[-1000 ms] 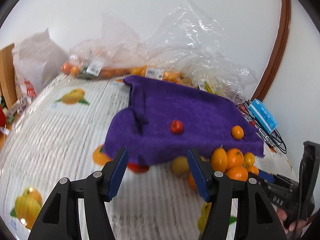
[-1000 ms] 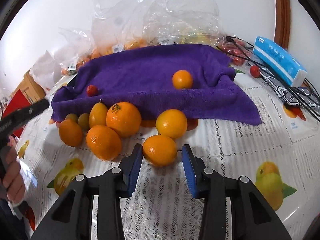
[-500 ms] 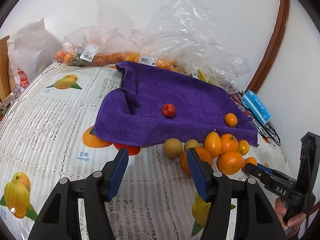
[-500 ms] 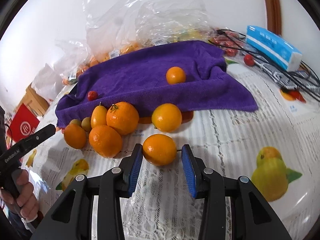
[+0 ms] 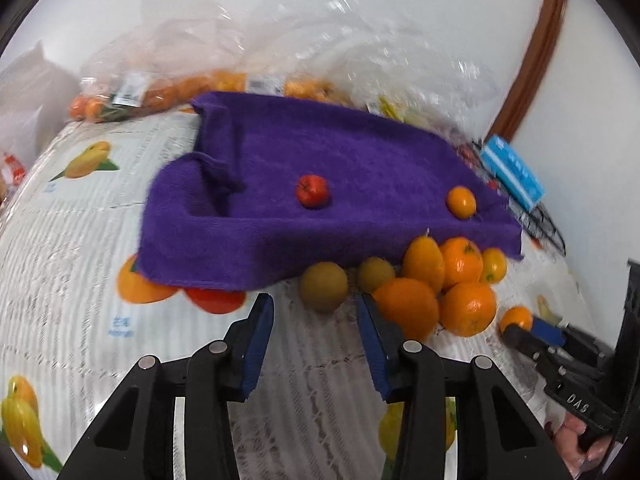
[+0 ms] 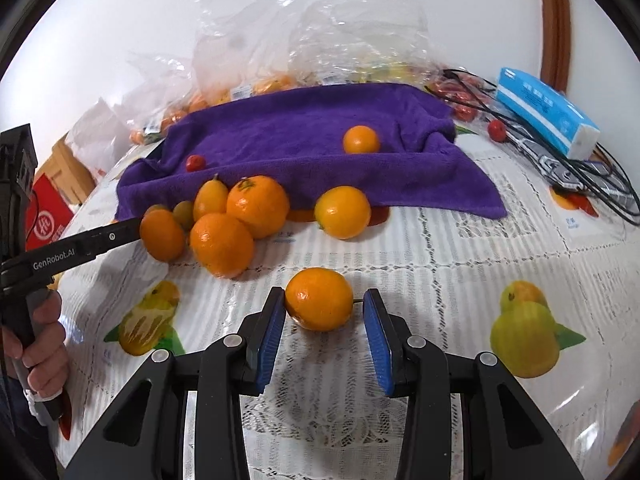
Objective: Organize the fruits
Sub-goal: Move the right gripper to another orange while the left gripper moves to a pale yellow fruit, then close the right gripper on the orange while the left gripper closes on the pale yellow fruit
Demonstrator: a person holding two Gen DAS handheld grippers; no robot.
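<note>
One orange between parted right gripper fingers, ungripped; may roll off-centre on closing. Left gripper open, empty.

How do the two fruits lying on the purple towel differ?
The tomato is red and lies toward the towel's middle; the orange is orange and lies near the side with the blue box. In the right view the orange looks larger. Both are small, round and untouched.

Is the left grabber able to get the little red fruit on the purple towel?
Probably yes. The left gripper is open and holds nothing, and the little red fruit sits alone on top of the purple towel. A brownish fruit lies just ahead of the fingers, so it should go over that.
</note>
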